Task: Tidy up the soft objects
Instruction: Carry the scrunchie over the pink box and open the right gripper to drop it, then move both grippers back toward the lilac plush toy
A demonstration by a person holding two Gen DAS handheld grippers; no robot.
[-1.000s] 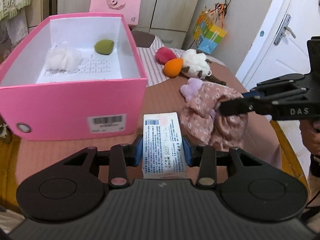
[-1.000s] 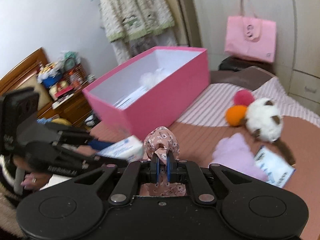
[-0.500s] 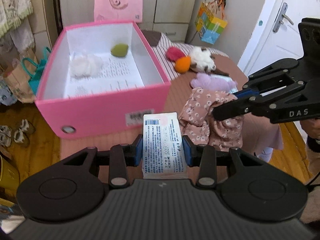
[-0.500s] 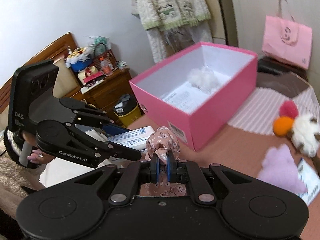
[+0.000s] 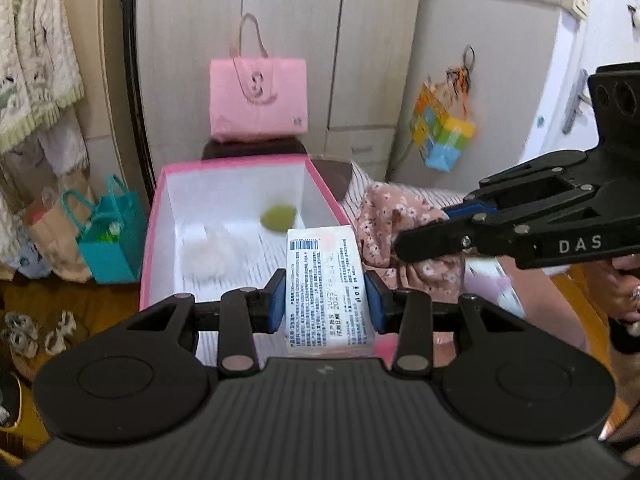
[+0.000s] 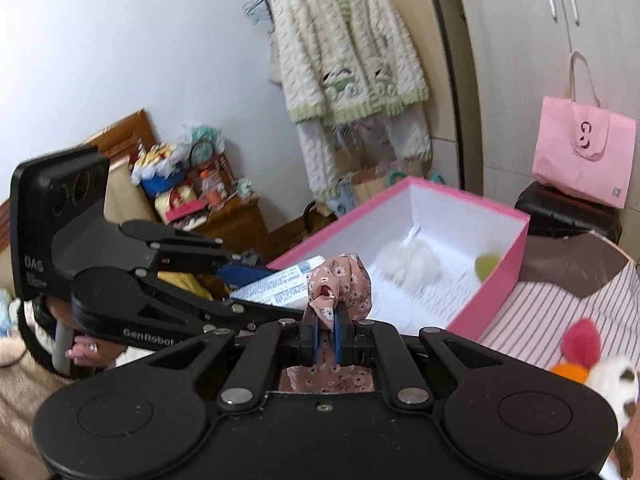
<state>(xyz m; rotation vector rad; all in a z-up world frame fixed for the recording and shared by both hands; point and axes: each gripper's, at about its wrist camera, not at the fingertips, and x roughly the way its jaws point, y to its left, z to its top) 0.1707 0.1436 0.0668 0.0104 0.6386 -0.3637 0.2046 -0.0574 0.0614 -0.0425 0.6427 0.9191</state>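
My left gripper (image 5: 325, 300) is shut on a white tissue pack (image 5: 326, 280) with a barcode and holds it over the near end of the open pink box (image 5: 154, 216). The box holds a white fluffy puff (image 5: 202, 256) and a green sponge (image 5: 278, 216). My right gripper (image 6: 326, 330) is shut on a pink floral cloth (image 6: 340, 280) and holds it in the air beside the box's right wall. The cloth (image 5: 384, 220) and the right gripper (image 5: 460, 236) also show in the left wrist view. The left gripper (image 6: 224, 280) with the pack shows in the right wrist view.
A red puff (image 6: 582, 340), an orange ball (image 6: 568, 372) and a white plush (image 6: 608, 376) lie on the striped bedding (image 6: 532, 312). A pink tote (image 5: 258, 100) stands behind the box. Bags (image 5: 108, 236) and shoes (image 5: 36, 332) are on the floor at left.
Both grippers have risen and moved toward the box. The tissue pack now hangs over the box's near end, and the floral cloth is lifted off the bed beside the box.
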